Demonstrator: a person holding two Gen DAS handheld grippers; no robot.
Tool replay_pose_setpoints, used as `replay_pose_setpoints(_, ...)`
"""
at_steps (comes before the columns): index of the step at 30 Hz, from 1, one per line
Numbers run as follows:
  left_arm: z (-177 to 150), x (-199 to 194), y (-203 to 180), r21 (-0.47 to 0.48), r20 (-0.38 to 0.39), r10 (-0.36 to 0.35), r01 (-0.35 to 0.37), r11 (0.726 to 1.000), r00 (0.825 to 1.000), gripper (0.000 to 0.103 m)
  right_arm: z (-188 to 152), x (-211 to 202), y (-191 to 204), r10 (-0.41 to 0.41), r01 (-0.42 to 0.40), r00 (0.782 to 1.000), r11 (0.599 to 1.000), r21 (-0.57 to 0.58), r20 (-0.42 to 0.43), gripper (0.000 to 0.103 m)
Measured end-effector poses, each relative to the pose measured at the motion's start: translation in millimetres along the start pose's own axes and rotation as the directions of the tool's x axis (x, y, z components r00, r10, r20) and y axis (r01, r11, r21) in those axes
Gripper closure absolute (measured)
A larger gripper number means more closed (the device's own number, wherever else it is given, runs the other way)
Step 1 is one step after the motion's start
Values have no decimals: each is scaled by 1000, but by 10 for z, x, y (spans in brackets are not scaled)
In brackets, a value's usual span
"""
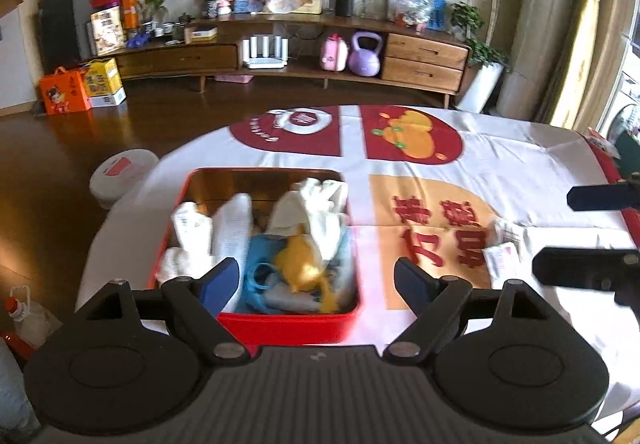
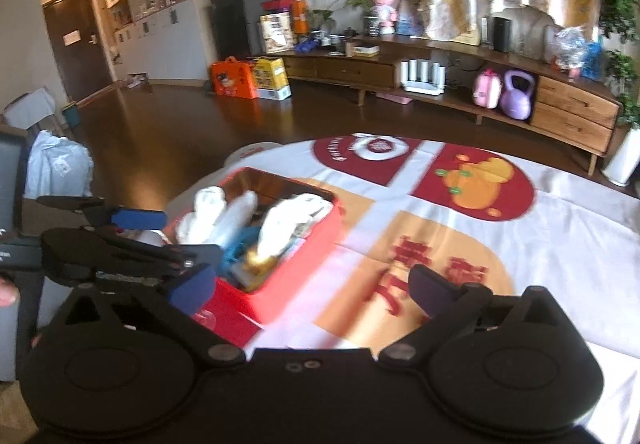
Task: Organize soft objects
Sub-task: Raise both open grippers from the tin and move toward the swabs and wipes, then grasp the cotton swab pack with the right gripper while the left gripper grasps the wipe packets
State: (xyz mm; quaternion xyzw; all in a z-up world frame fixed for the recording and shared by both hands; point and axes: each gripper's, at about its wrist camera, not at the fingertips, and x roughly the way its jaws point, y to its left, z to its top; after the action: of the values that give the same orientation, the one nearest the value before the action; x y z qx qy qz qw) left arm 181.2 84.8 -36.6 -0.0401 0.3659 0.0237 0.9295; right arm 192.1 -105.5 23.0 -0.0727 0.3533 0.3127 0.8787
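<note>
A red box (image 1: 288, 324) stands on the table at the left, filled with soft things: white cloths (image 1: 320, 212), rolled white pieces (image 1: 192, 228), a blue item (image 1: 260, 276) and a yellow one (image 1: 298, 260). My left gripper (image 1: 316, 276) hovers open over the box's near edge with nothing between its fingers. My right gripper (image 2: 312, 288) is open and empty above the printed tablecloth (image 2: 560, 228), to the right of the box (image 2: 312, 244). In the left wrist view the right gripper (image 1: 580, 232) reaches in from the right edge, beside a small white packet (image 1: 502, 250).
A white round stool (image 1: 120, 176) stands off the table's far left corner. A plastic bottle (image 1: 24, 316) is on the floor at the near left. A long wooden cabinet (image 1: 424, 60) lines the far wall. The left gripper (image 2: 160, 236) shows at the left of the right wrist view.
</note>
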Motion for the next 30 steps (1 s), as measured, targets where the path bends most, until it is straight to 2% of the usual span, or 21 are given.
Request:
replay_pose_setpoints(7, -34, 88, -446, 36, -21, -55, 56, 998, 998, 18, -124, -210, -533, -102, 102, 995, 993, 61, 3, 0)
replay_pose_setpoints(17, -220, 360, -1201, 101, -96, -114, 124, 987, 989, 18, -338, -141, -1125, -169, 172, 985, 975, 143, -32, 0)
replay_pose_setpoints(22, -308, 584, -1513, 104, -144, -137, 152, 983, 980, 18, -408, 11, -1313, -165, 173, 984, 969, 176, -62, 0)
replay_pose_setpoints(30, -353, 953, -1776, 78, -209, -162, 182, 980, 964, 18, -440, 264, -1474, -151, 169, 982, 970, 176, -110, 2)
